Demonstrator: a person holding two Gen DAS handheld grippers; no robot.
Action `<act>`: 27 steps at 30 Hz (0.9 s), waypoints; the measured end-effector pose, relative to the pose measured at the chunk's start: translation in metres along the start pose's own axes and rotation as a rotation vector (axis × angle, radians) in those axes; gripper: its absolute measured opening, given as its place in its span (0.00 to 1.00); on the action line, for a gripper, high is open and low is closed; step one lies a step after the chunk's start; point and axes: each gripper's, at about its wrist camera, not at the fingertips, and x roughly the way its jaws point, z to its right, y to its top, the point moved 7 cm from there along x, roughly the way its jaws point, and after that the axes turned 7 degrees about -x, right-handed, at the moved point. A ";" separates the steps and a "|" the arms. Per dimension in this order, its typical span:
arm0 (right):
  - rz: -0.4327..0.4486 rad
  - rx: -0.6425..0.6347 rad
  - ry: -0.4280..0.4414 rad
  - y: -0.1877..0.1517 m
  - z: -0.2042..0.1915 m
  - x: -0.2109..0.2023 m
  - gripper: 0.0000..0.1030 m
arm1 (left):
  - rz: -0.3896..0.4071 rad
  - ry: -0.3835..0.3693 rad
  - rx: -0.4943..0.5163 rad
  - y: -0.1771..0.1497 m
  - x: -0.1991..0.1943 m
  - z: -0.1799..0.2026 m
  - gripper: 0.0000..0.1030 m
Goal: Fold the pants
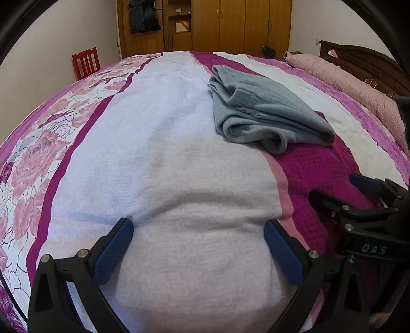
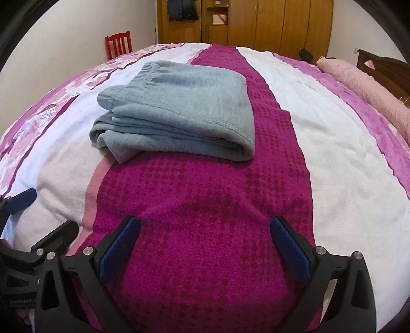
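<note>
Grey-blue pants (image 1: 266, 112) lie folded in a thick bundle on the bed, ahead and right in the left wrist view. In the right wrist view the pants (image 2: 179, 110) lie ahead and slightly left, waistband at the far end. My left gripper (image 1: 198, 228) is open and empty above the white towel stripe (image 1: 166, 153), well short of the pants. My right gripper (image 2: 205, 225) is open and empty over the magenta stripe (image 2: 205, 205), also short of the pants. The right gripper (image 1: 356, 192) shows at the right edge of the left wrist view.
The bed cover has floral pink borders (image 1: 33, 158). A pink bolster (image 2: 371, 84) lies by the wooden headboard (image 1: 364, 59) at right. A red chair (image 2: 119, 43) and a wooden wardrobe (image 2: 269, 20) stand beyond the bed.
</note>
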 end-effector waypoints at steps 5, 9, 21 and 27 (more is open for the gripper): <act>-0.005 0.015 0.019 0.001 0.003 0.000 1.00 | 0.000 0.002 0.002 0.000 0.001 0.001 1.00; -0.005 0.013 0.015 0.001 0.003 0.001 1.00 | 0.000 0.003 0.002 0.000 0.001 0.001 1.00; 0.001 0.019 -0.008 0.002 0.002 0.003 1.00 | 0.000 -0.004 -0.003 0.001 0.000 0.001 1.00; 0.000 0.021 -0.015 0.002 0.002 0.003 1.00 | 0.004 0.033 0.027 0.000 0.000 0.006 1.00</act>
